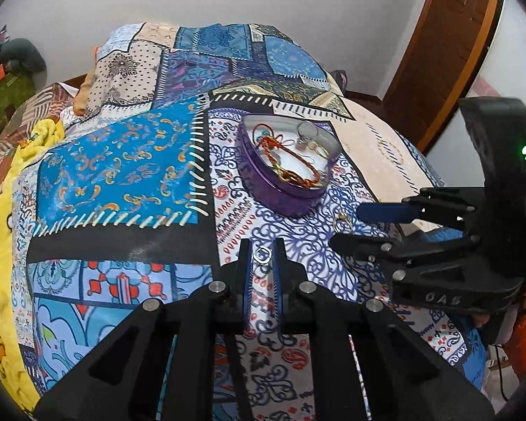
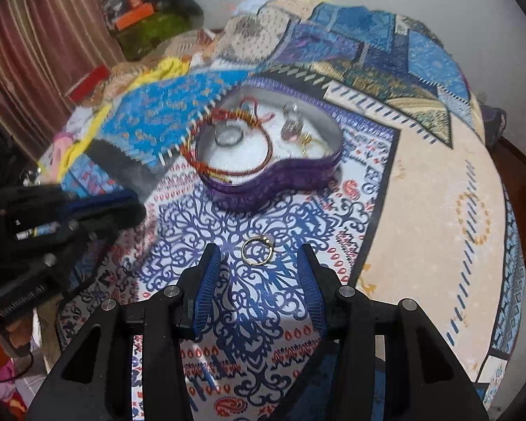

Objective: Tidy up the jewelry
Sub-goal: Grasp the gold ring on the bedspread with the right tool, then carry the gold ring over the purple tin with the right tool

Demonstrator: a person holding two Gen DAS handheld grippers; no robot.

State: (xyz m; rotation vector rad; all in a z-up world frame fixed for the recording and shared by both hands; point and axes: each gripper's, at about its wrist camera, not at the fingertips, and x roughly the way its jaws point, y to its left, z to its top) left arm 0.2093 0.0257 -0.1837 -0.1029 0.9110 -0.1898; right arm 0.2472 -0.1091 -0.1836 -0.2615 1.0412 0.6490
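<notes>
A purple heart-shaped tin [image 1: 280, 196] [image 2: 263, 189] sits open on the patterned bedspread. It holds a red and gold bracelet [image 1: 298, 172] [image 2: 228, 172], a clear ring [image 2: 229, 137] and other small pieces. My left gripper [image 1: 262, 245] is shut on a small silver ring [image 1: 262, 255] at its fingertips, in front of the tin. It shows blurred at the left of the right wrist view [image 2: 129, 203]. My right gripper [image 2: 258, 249] [image 1: 347, 226] is open, and a gold ring [image 2: 257, 251] [image 1: 343, 218] lies on the cloth between its fingertips, untouched.
The bedspread [image 1: 122, 175] covers a rounded bed, with a yellow blanket [image 1: 3, 245] at its left edge. A wooden door [image 1: 445, 45] stands at the back right. Boxes and clutter [image 2: 140, 24] lie beyond the bed's far left side.
</notes>
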